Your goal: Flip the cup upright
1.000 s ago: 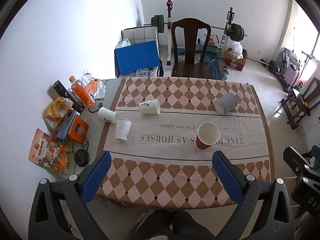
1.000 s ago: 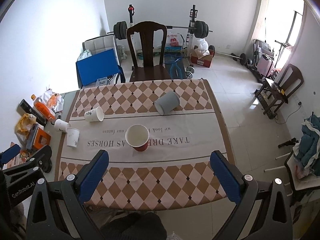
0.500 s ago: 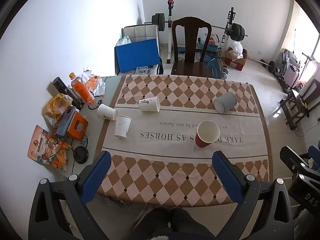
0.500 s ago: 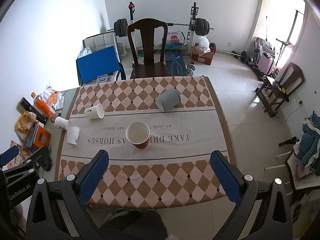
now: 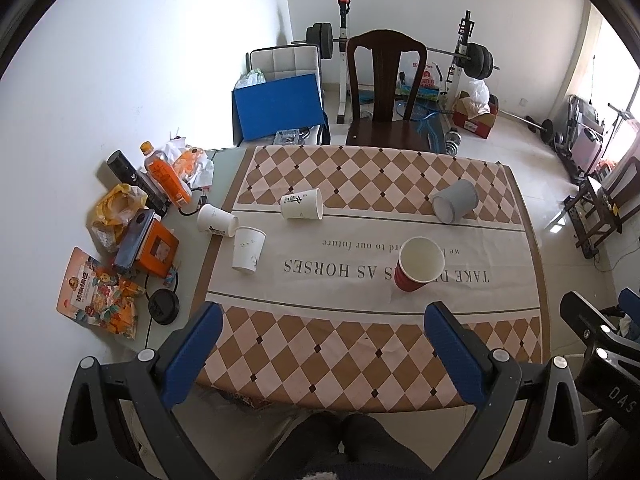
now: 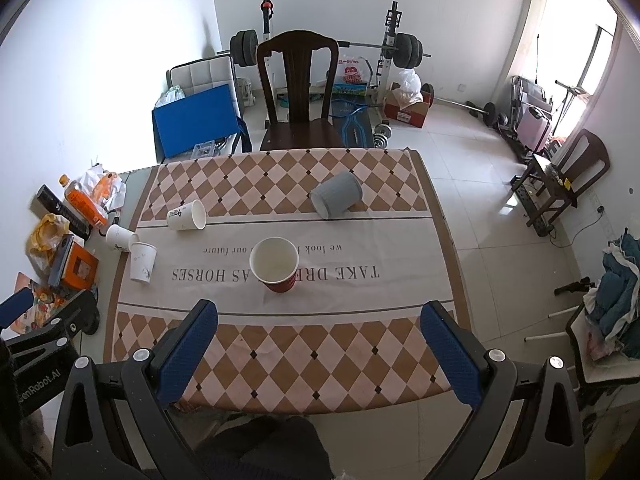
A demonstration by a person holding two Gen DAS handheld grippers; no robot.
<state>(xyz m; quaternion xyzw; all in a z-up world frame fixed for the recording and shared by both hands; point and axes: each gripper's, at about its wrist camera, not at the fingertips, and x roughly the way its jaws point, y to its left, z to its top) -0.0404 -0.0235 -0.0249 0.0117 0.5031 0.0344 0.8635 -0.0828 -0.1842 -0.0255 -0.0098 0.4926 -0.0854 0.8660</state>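
A red paper cup [image 5: 418, 263] [image 6: 277, 264] stands upright mid-table on the cloth. A grey cup [image 5: 456, 201] [image 6: 336, 200] lies on its side at the far right. A white printed cup [image 5: 302, 209] [image 6: 187, 215] lies on its side at the far left. Another white cup [image 5: 217, 220] lies on its side at the left edge, beside an upright white cup [image 5: 248, 249] [image 6: 142, 261]. My left gripper [image 5: 322, 344] and right gripper [image 6: 318, 342] are both open and empty, high above the table's near edge.
A checked tablecloth [image 5: 360, 352] covers the table. Snack bags, an orange bottle [image 5: 164, 174] and an orange box [image 5: 154, 248] crowd the left side. A wooden chair [image 5: 386, 92] stands at the far edge. Gym weights and a blue box sit behind.
Both grippers have drawn back and up a little, so the table looks slightly smaller and farther. No cup has moved.
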